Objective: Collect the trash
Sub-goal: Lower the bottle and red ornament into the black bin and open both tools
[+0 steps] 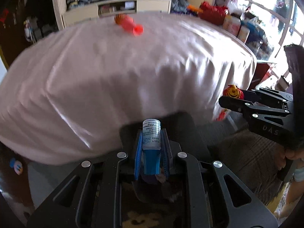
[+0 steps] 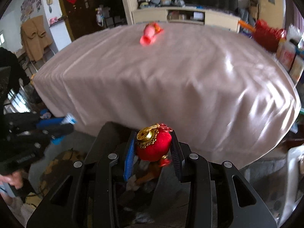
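Note:
My left gripper point(image 1: 151, 133) is shut on a small blue tube with a white printed label point(image 1: 151, 141), held upright between the blue pads. My right gripper point(image 2: 154, 140) is shut on a red velvet lantern ornament with a gold cap point(image 2: 153, 145). Each gripper shows in the other's view: the right gripper point(image 1: 230, 96) with the ornament point(image 1: 232, 91) at the right, the left gripper point(image 2: 66, 122) with the tube point(image 2: 68, 118) at the left. Both hang in front of the near edge of a table under a pale pink cloth point(image 1: 123, 66). A pink-orange wrapper point(image 1: 129, 24) lies at the table's far side, also pictured as the wrapper point(image 2: 151, 33).
Below the grippers is a dark container with mixed scraps point(image 2: 144, 182), and a brown patterned thing point(image 1: 252, 155) lies on the floor beside it. A cream cabinet point(image 1: 115, 6) stands behind the table. Red bags and boxes point(image 1: 226, 17) crowd the far right by the window.

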### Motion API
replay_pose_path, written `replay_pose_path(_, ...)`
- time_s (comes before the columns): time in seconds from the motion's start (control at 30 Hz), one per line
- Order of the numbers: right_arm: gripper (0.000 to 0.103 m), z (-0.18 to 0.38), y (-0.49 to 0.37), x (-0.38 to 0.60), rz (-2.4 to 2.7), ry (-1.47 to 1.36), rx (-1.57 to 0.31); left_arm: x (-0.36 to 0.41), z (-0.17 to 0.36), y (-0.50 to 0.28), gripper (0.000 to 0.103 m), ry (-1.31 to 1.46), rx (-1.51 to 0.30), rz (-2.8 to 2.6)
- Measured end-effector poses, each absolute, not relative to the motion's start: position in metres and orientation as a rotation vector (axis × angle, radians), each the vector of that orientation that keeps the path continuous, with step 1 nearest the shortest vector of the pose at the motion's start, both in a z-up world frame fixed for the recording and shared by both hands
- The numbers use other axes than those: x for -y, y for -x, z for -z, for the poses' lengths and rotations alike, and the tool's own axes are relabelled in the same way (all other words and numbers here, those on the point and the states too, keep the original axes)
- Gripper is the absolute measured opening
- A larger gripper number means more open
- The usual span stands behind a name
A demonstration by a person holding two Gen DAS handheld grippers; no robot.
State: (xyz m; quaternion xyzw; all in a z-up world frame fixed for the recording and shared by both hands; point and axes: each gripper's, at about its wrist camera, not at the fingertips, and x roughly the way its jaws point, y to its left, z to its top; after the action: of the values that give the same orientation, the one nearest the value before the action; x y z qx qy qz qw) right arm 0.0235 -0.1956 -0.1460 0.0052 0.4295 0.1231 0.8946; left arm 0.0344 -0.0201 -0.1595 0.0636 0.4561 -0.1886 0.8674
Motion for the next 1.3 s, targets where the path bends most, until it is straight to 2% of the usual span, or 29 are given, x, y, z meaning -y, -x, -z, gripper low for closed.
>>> replay_pose_path(0.23, 0.036, 0.184, -0.022, 0.178, -0.276, -0.049, -0.97, 0.017, 0.201, -0.033, 0.017, -0.096, -1.037, 0.38)
replay_pose_path(0.47, 0.036, 0.196, -0.029, 0.181, -0.268, -0.104, -1.021, 0.015, 0.239, -0.037, 0.017, -0.084, -1.132, 0.372)
replay_pose_path(0.77, 0.037, 0.201, -0.031, 0.176, -0.268, -0.091, -1.037, 0.015, 0.245, -0.038, 0.017, -0.085, -1.152, 0.363)
replay_pose_path(0.87, 0.037, 0.204, -0.034, 0.177, -0.267, -0.104, -1.053, 0.013, 0.244, -0.038, 0.021, -0.081, -1.159, 0.36)
replay_pose_path(0.97, 0.051, 0.205, -0.035, 0.178, -0.273, -0.105, -1.061, 0.012, 0.243, -0.037, 0.029, -0.078, -1.161, 0.356)
replay_pose_path(1.1, 0.06, 0.206, -0.036, 0.182, -0.265, -0.122, -1.059, 0.01, 0.243, -0.037, 0.039, -0.076, -1.16, 0.353)
replay_pose_path(1.13, 0.068, 0.206, -0.037, 0.183, -0.257, -0.127, -1.06, 0.009, 0.242, -0.038, 0.046, -0.076, -1.158, 0.35)
replay_pose_path(1.17, 0.072, 0.207, -0.037, 0.185, -0.249, -0.129, -1.059, 0.008, 0.242, -0.037, 0.053, -0.076, -1.156, 0.346)
replay_pose_path(1.23, 0.084, 0.206, -0.037, 0.186, -0.237, -0.135, -1.056, 0.006, 0.241, -0.039, 0.062, -0.072, -1.152, 0.336)
replay_pose_path(1.3, 0.091, 0.205, -0.038, 0.187, -0.23, -0.143, -1.051, 0.003, 0.238, -0.04, 0.075, -0.065, -1.146, 0.32)
